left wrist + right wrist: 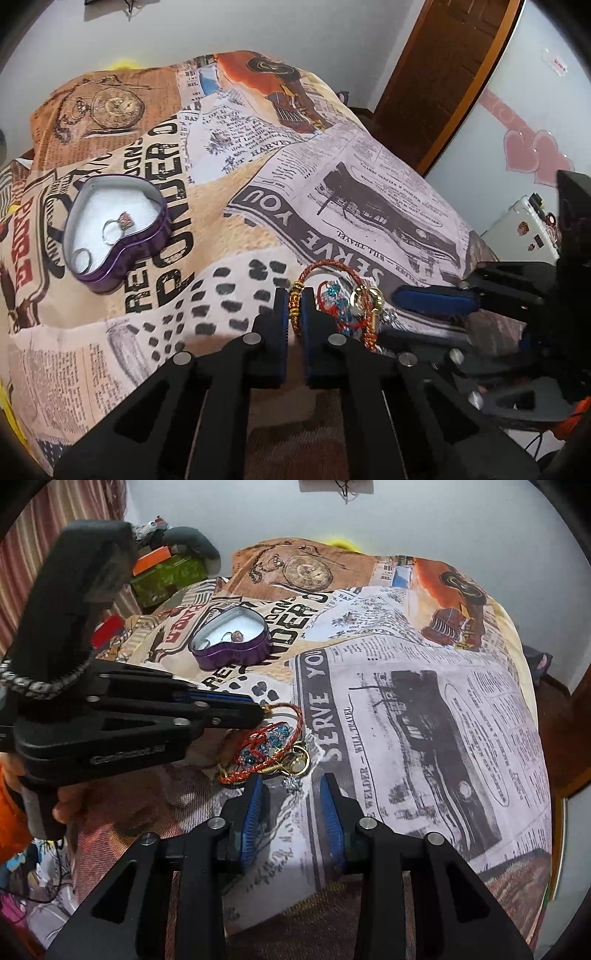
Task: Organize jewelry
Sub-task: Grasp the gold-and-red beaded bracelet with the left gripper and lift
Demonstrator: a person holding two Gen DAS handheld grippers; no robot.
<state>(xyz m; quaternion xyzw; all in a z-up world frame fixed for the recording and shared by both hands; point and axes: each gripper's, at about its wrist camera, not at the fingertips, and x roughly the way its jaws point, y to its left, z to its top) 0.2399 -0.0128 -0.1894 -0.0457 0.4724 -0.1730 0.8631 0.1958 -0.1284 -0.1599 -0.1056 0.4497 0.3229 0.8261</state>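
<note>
A purple heart-shaped tin (122,258) sits open on the printed cloth, also in the right wrist view (236,653). It holds a stone ring (117,226) and a plain ring (83,258). My left gripper (294,299) is shut on a red-gold braided bracelet (317,267), seen from the side in the right wrist view (264,710). A pile of jewelry (273,753) lies beside it: a red bracelet with blue beads, gold hoops and a small silver charm (292,783). My right gripper (291,786) is open, just short of the pile.
A newspaper-print cloth (424,701) covers the raised surface. A green box (166,578) and an orange one stand at the far left by a curtain. A wooden door frame (443,74) and a white case (517,229) are on the right.
</note>
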